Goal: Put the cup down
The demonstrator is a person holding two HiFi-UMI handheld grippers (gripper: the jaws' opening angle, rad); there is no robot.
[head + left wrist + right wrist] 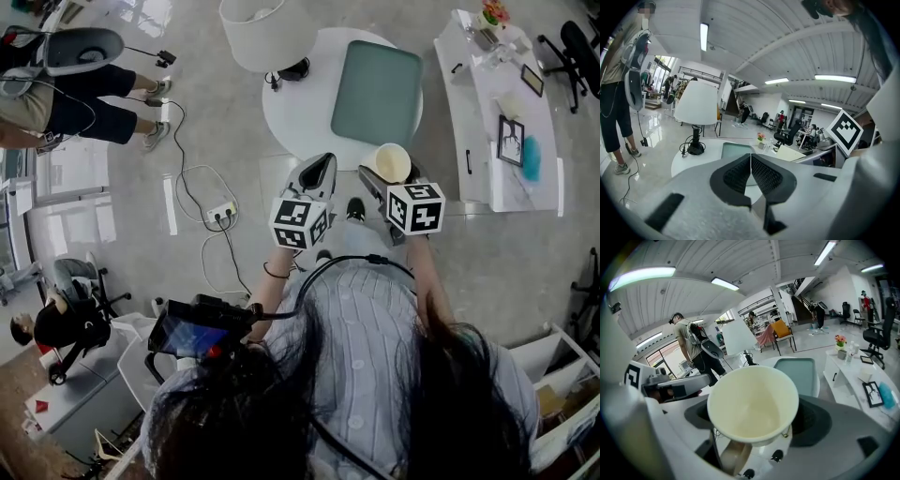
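Observation:
A cream paper cup (752, 401) sits between the jaws of my right gripper (754, 420), mouth toward the camera and empty; the head view shows the cup (393, 161) held over the near edge of a round white table (291, 117). My right gripper (382, 176) is shut on it. Beside it to the left, my left gripper (316, 178) is shut with nothing in it; in the left gripper view its black pads (736, 176) meet at the tips (751, 174). A grey-green tray (377, 91) lies on the table beyond both grippers.
A white lamp (253, 33) stands at the table's back left, its cord running to a power strip (221, 214) on the floor. A long white side table (502, 112) with small items stands at the right. A person (66, 94) stands at far left.

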